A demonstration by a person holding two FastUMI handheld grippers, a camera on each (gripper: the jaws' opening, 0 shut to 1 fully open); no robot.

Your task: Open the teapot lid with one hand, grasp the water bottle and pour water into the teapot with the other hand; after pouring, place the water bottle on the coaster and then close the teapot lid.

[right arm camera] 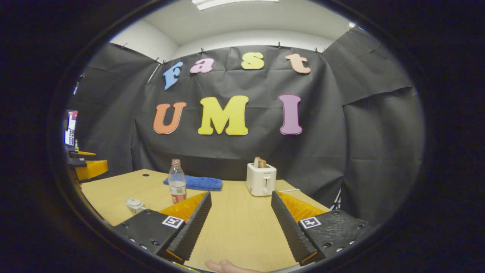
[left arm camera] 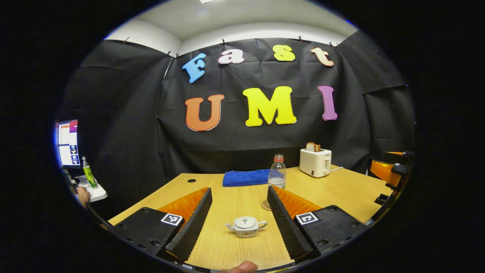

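Left gripper view: teapot (left arm camera: 246, 226), lid on, spout leftward, sits near the wooden worktop's (left arm camera: 235, 201) front edge between the open left hand-held gripper's (left arm camera: 238, 216) fingers; bottle (left arm camera: 277, 172) upright mid-worktop. Right hand-held gripper (right arm camera: 240, 216) open, empty.

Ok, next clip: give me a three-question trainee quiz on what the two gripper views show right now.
1. True or false: the teapot has its lid on.
2. What sticks out of the toaster? A) bread B) a fork C) nothing
3. Fill in: the folded blue towel lies behind the water ____.

Key: 1 true. 2 A. 3 bottle. Both the left gripper and right gripper are open, holding nothing.
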